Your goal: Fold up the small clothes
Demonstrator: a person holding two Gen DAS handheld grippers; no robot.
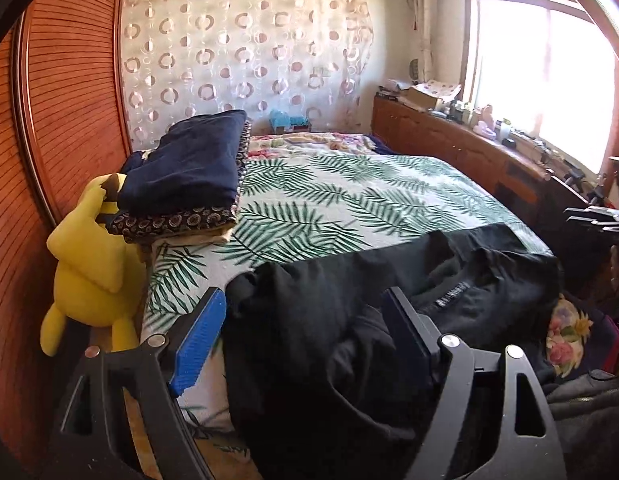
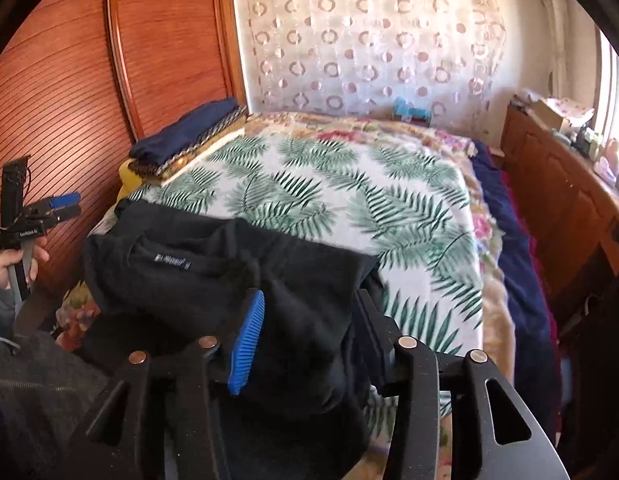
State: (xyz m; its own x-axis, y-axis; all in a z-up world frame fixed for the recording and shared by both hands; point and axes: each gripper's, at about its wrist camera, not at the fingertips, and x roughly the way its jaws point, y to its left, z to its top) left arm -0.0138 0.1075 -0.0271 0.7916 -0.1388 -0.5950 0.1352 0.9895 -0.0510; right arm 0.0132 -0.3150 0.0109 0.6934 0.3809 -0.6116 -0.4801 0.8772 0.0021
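Note:
A black garment [image 1: 389, 280] lies crumpled at the near end of the bed, its collar label [image 1: 449, 303] facing up. My left gripper [image 1: 305, 294] stands wide open over the garment's near left part. Its blue pads [image 1: 197, 344] are clear of the cloth. In the right wrist view the same garment [image 2: 189, 280] bunches up between the fingers of my right gripper [image 2: 311, 294]. That gripper is partly open, the blue pad [image 2: 249, 344] bare on its face. The left gripper [image 2: 75, 205] shows at the far left, held by a hand [image 2: 13, 264].
The bed has a palm-leaf sheet [image 1: 329, 200]. A stack of folded clothes [image 1: 189, 160] with a navy piece on top sits at its far left corner. A yellow plush toy [image 1: 89, 260] leans by the wooden wardrobe [image 1: 49, 120]. A wooden cabinet [image 1: 449, 140] runs under the window.

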